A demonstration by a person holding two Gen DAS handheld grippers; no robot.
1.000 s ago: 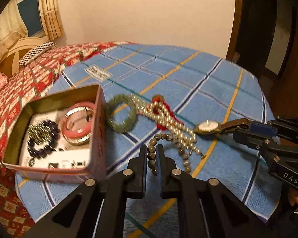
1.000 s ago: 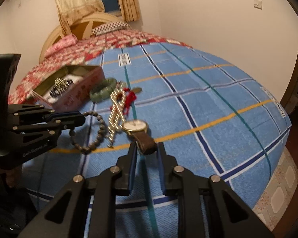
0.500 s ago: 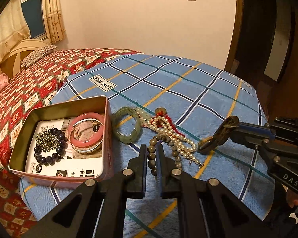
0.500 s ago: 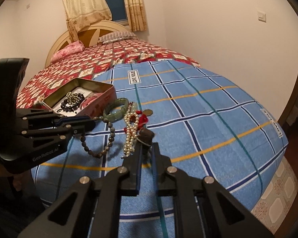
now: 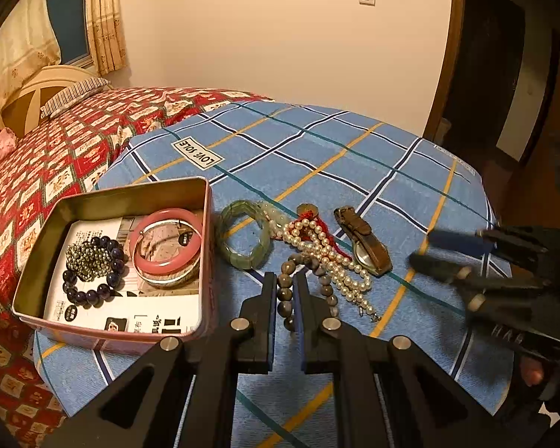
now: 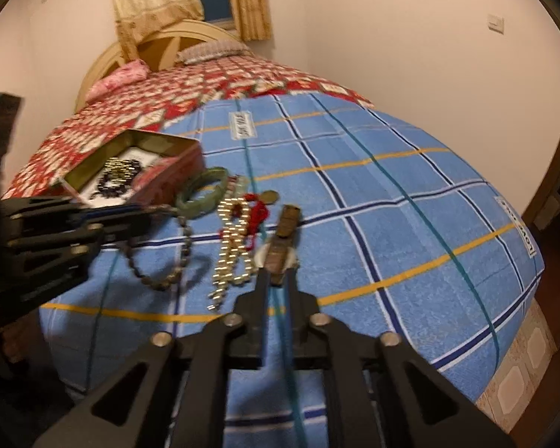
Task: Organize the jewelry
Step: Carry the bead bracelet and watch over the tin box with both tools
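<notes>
My left gripper (image 5: pixel 283 291) is shut on a grey-brown bead bracelet (image 5: pixel 285 296) that hangs from it just above the blue checked cloth. The bracelet also shows in the right wrist view (image 6: pixel 156 276). A brown-strap watch (image 5: pixel 366 242) lies on the cloth beside a pearl strand (image 5: pixel 328 257) with a red tassel. My right gripper (image 5: pixel 425 250) is open and apart from the watch, to its right. In the right wrist view the watch (image 6: pixel 280 250) lies just beyond my right gripper (image 6: pixel 276 280). A green jade bracelet (image 5: pixel 244 239) lies next to the open tin box (image 5: pixel 108 332).
The tin holds a pink bangle (image 5: pixel 166 244), a silver bangle and a dark bead bracelet (image 5: pixel 93 265) on printed paper. A red patterned bedspread (image 5: pixel 56 149) lies to the left. The cloth's edge drops off at the right, with a doorway (image 5: pixel 504 74) beyond.
My right gripper has let go of the watch, which now lies on the cloth beside the pearls, and has drawn back to the right. My left gripper still holds the bead bracelet.
</notes>
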